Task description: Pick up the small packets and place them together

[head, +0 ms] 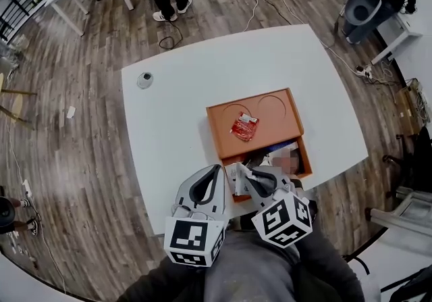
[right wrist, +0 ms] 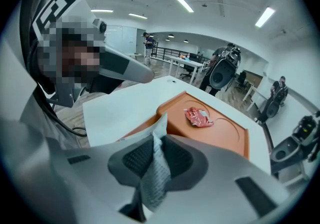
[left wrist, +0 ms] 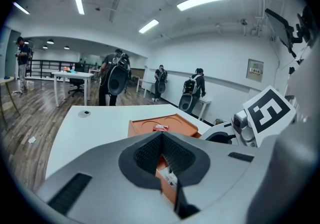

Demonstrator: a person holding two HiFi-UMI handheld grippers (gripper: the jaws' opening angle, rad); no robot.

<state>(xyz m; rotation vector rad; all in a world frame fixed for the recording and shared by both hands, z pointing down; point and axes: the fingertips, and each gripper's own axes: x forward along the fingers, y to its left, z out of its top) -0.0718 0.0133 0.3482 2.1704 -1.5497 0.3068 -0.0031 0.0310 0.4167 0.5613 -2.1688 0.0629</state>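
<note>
Packets, two in view: one red packet (head: 244, 126) lies flat on the closed top of the box (head: 271, 106), near its middle. One white packet (right wrist: 159, 128) is clamped upright in the right gripper (right wrist: 154, 140), held above the box's near edge.

Grippers, two: the right gripper's jaws are closed on the white packet, with both pads pressing its sides. The left gripper (left wrist: 161, 135) has its jaw tips together and nothing between them. It hangs just beside the right gripper, over the desk's near edge.

Box, one: orange, set toward the desk's near right corner.

Surface: one white desk (head: 182, 111), with one small round grey fitting (head: 145, 80) near its far left corner.

Room: wood-plank floor (head: 81, 125) with loose cables, further white tables, several people standing, and strip lights overhead.
</note>
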